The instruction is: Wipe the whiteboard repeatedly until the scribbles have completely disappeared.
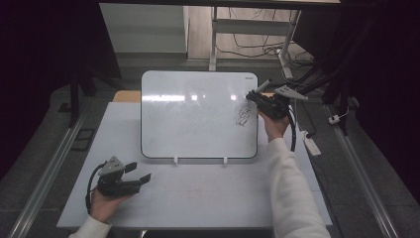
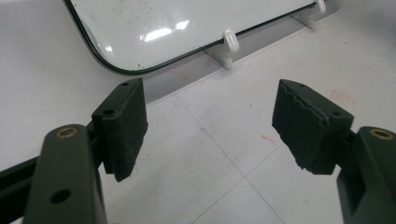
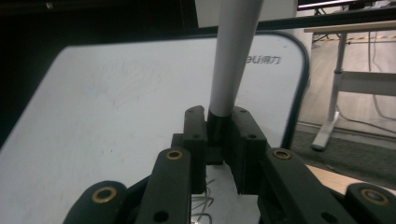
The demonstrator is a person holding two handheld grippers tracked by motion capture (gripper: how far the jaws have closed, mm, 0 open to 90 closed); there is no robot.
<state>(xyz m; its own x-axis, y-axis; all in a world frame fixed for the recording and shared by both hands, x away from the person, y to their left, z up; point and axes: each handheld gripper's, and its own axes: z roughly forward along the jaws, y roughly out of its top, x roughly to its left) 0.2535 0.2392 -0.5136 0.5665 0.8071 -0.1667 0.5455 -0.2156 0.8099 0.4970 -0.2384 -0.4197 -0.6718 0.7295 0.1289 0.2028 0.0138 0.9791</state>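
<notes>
Right gripper view: right gripper [image 3: 217, 140] clamps marker [image 3: 231, 60] (upright); whiteboard [image 3: 116, 116] behind.

1. A white table [image 1: 198, 198] carried everything.
2. A whiteboard [image 1: 193, 116] stood propped on it, on two small white feet [image 1: 175, 160].
3. The left gripper [image 1: 131, 173] rested near the table's front left corner.

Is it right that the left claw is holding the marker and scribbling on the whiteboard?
Not quite. The right claw holds the marker, shut on it at the whiteboard, by the black scribble; the right gripper view shows that grip. The left claw is open with nothing in it over the table.
</notes>
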